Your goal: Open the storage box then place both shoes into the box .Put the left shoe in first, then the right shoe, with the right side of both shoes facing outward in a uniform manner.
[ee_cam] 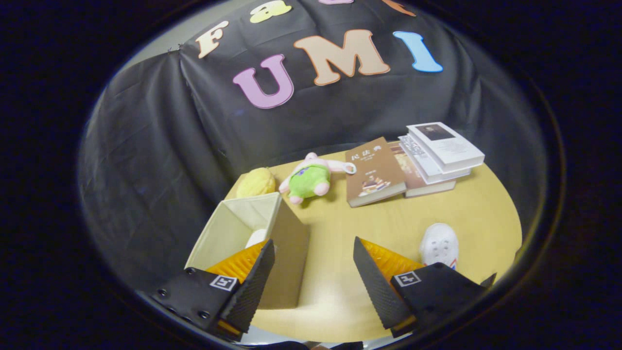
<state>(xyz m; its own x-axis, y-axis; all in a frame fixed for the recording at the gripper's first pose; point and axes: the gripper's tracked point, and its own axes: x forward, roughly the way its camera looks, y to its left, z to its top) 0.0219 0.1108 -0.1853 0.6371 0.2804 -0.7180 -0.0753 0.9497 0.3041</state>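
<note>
The gripper hangs above the near edge of the counter with its jaws spread wide and grasping nothing; bare counter top lies between them. The storage box, a beige fabric cube, stands open-topped near the near left corner of the counter, its right wall just inside the left finger. Something white, apparently a shoe, shows inside the box, mostly hidden behind the left finger, so I cannot tell which way it faces. A second white shoe with perforated toe lies on the counter toward the right edge, just beyond the right finger and well apart from the box. Along the far edge sit a yellow plush at the far left corner, a green and pink plush toy beside it, then a brown book leaning against a stack of books.
</note>
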